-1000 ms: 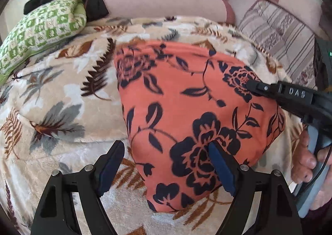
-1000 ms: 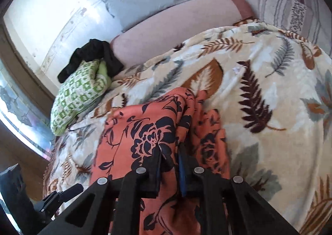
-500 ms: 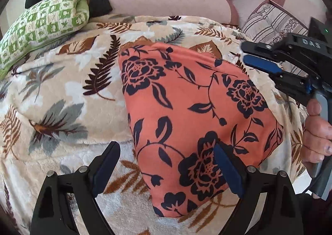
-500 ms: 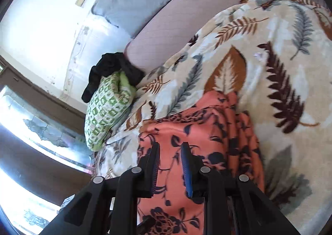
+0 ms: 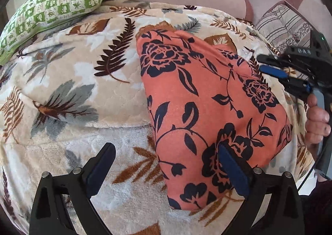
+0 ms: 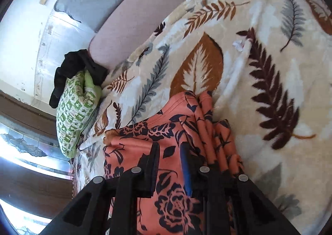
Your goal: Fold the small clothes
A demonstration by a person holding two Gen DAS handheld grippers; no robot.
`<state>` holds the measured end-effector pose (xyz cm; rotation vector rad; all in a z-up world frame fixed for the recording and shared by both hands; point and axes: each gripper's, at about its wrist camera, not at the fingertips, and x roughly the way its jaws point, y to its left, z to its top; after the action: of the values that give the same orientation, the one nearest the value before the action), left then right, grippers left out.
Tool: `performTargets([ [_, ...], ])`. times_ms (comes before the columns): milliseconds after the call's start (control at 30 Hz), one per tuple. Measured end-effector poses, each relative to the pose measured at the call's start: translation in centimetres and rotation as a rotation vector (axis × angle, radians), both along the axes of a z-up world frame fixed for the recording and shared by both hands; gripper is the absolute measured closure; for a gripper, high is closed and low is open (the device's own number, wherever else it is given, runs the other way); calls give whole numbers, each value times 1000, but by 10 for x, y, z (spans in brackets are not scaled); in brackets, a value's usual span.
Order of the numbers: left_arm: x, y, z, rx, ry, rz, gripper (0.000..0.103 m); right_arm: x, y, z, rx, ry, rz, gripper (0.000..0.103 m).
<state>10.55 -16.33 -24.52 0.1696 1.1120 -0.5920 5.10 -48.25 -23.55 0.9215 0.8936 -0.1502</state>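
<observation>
Two grippers work over one garment (image 5: 207, 98), an orange cloth with dark flowers, lying folded on a leaf-print blanket (image 5: 83, 81) spread over a bed or sofa. Our left gripper (image 5: 166, 166) hangs above the garment's near corner with its jaws spread wide and nothing between them; one finger is over the cloth, the other over bare blanket. Our right gripper (image 6: 170, 158) sits at the garment's right edge with its jaws a little apart and, as far as we can see, gripping nothing. We judge the main risk to be the loose fold: the pleated edge beside the right gripper could spring open or bunch if a finger drags across it. The plush blanket could also be pinched together with the cloth if the left jaws close low, and that would pull the fold askew. From the left wrist we see the garment's whole flat top and the right gripper (image 5: 290, 71) seen from outside, with the hand (image 5: 317, 125) holding it. From the right wrist we see what that view hides, the stacked pleats along the garment's (image 6: 157, 152) edge, and we also see a wall and window behind a green pillow (image 6: 72, 110).
</observation>
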Motion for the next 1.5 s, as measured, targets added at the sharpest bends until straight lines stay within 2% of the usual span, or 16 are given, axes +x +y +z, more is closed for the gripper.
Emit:
performTargets([
  [100,-12,7,12,-1,-41,19,3,-33,5,18,-19,-45,32,79],
  [233,-25,6,7,46,-78,11,3,-57,23,27,-31,-75,125,79],
  [267,-25,4,-1,70,-74,7,3,-61,31,18,-22,-58,150,79],
  [333,-23,2,-17,118,-37,7,3,-64,45,-16,-19,88,192,78],
  [367,-20,4,-19,90,-5,11,3,-65,50,-32,-29,147,206,79],
  [433,-13,7,-7,30,9,25,3,-70,50,-27,-57,112,216,80],
  [467,-8,6,4,24,-20,26,3,-70,49,-19,-66,101,231,80],
  [567,15,-7,31,53,-122,30,3,-76,39,-8,-56,27,196,80],
  [700,64,-41,39,88,-157,47,3,-72,28,-2,-38,-54,131,79],
  [900,119,-90,-1,163,-123,83,4,-50,17,-13,24,-37,76,79],
  [1033,151,-109,-52,217,12,106,2,-41,20,-15,22,-45,85,79],
  [1133,160,-108,-60,175,54,104,0,-34,30,-17,9,-38,129,79],
  [1233,158,-98,-53,118,68,96,0,-18,44,-40,-56,103,216,79],
  [1333,142,-79,-35,70,25,79,0,-19,42,-33,-62,77,226,80],
  [1433,112,-54,-12,27,-23,58,0,-30,32,-23,-21,5,178,80],
  [1500,88,-39,2,10,-56,42,0,-38,27,-12,-38,-52,148,79],
])
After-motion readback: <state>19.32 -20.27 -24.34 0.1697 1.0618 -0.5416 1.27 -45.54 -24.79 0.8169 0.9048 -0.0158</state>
